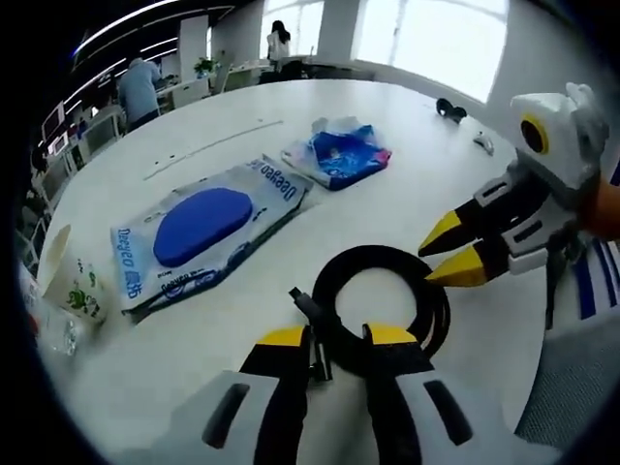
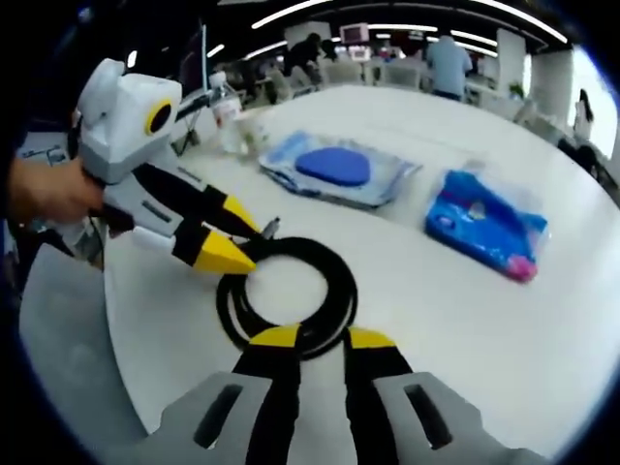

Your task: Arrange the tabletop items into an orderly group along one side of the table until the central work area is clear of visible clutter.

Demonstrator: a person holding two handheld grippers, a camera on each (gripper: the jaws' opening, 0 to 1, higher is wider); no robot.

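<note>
on the table (image 1: 407,184), black coiled cable (image 1: 387,295)

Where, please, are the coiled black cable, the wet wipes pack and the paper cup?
coiled black cable (image 1: 341,291): left gripper view, left arc of the coil.
wet wipes pack (image 1: 203,225): left gripper view, its blue lid.
paper cup (image 1: 73,281): left gripper view, its printed side wall.

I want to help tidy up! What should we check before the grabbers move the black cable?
1. Left gripper jaws around the coiled black cable: ok, they pinch the coil.
2. Right gripper on the cable too: ok, jaws straddle the coil.
3. Coil stays wound: cannot tell; a loose plug end sticks out.
4. Wet wipes pack out of the way: ok, apart from the cable.
5. Blue bag out of the way: ok.
6. Paper cup safe: ok, off by the table edge.
</note>
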